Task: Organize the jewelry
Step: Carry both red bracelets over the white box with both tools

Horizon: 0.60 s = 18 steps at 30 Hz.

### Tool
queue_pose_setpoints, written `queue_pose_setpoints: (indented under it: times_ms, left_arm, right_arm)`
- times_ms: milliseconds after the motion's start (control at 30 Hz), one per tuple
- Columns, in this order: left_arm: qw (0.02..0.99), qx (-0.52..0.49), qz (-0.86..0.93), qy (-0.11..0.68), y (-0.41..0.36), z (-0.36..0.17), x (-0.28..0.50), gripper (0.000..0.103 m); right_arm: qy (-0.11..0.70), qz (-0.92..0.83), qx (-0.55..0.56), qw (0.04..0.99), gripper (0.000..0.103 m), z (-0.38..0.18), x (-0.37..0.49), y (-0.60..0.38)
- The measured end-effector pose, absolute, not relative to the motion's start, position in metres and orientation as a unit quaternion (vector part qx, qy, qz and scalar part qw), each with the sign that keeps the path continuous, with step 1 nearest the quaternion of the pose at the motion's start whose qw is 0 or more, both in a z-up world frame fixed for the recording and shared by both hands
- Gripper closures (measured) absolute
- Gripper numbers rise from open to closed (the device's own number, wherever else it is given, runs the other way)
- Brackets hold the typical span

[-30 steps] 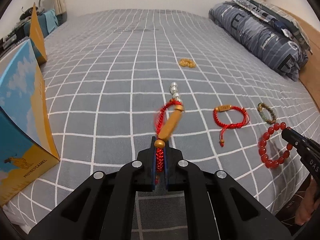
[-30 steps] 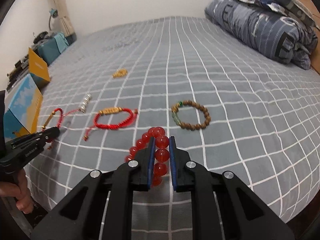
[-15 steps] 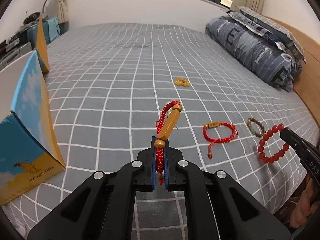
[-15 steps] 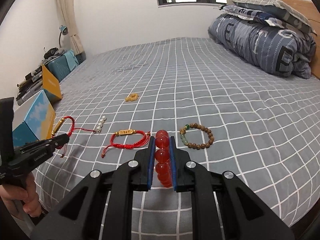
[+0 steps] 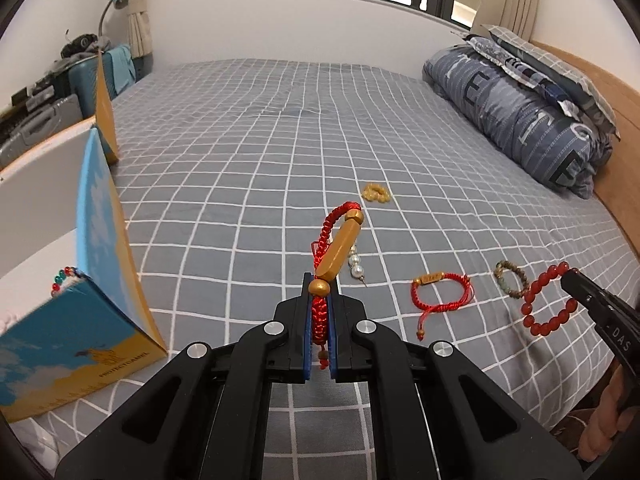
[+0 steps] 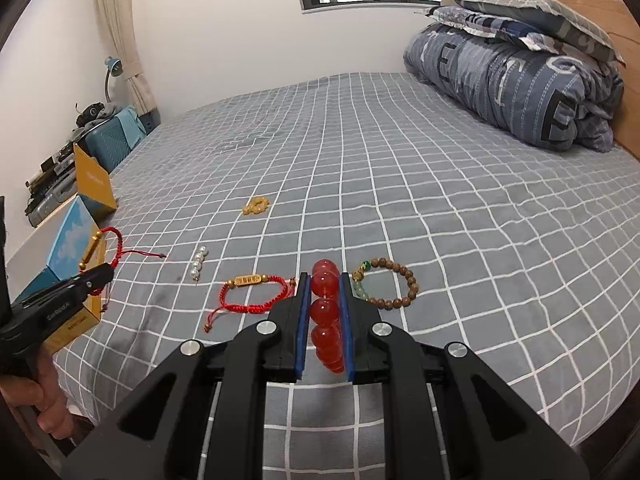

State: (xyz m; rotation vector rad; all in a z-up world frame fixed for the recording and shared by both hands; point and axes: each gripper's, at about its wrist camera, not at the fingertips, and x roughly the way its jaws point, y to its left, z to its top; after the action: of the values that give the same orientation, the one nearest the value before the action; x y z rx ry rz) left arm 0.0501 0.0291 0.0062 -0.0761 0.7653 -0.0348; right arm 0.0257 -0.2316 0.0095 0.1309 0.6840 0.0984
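A: Bed [image 5: 280,128] first. Grid sheet, quilt roll at the far right. Open box [image 5: 92,280] stands at the bed's left edge; a bead string already shows at its rim.

B: Loose pieces on the sheet?

A: Wood bracelet [image 6: 386,286], red cord bracelet [image 6: 252,294], pearls [image 6: 199,264], small gold piece [image 6: 256,205]. All lie between the two grippers or beyond them.

B: Left gripper [image 5: 320,320]?

A: Jaws closed narrow on the knotted cord of the gold-bar bracelet [image 5: 338,248]. Bar sticks up and away along the fingers, clear of the sheet.

B: Right gripper [image 6: 325,320]?

A: Clamped on the red beads [image 6: 325,312]; the strand runs in line with the fingers, the rest of the loop hanging free, as seen from the left camera.

B: What does the next move turn on?

A: My judgement: the box. It sits left of both grippers, just beside the left one, well apart from the right. So the left hand is nearer and likely drops first; the right must cross over the loose pieces. Risk: a hanging loop snagging the box flap.
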Motion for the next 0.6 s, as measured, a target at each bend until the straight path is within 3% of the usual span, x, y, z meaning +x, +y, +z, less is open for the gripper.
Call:
queue_pose_setpoints:
  times_ms: [600]
  left_arm:
    - [0.935,-0.042,0.046,0.349,0.091,0.083,0.033,0.098]
  right_arm:
    - [0.340,0.102,0.034,0.934,0.090,0.076,0.057,-0.149]
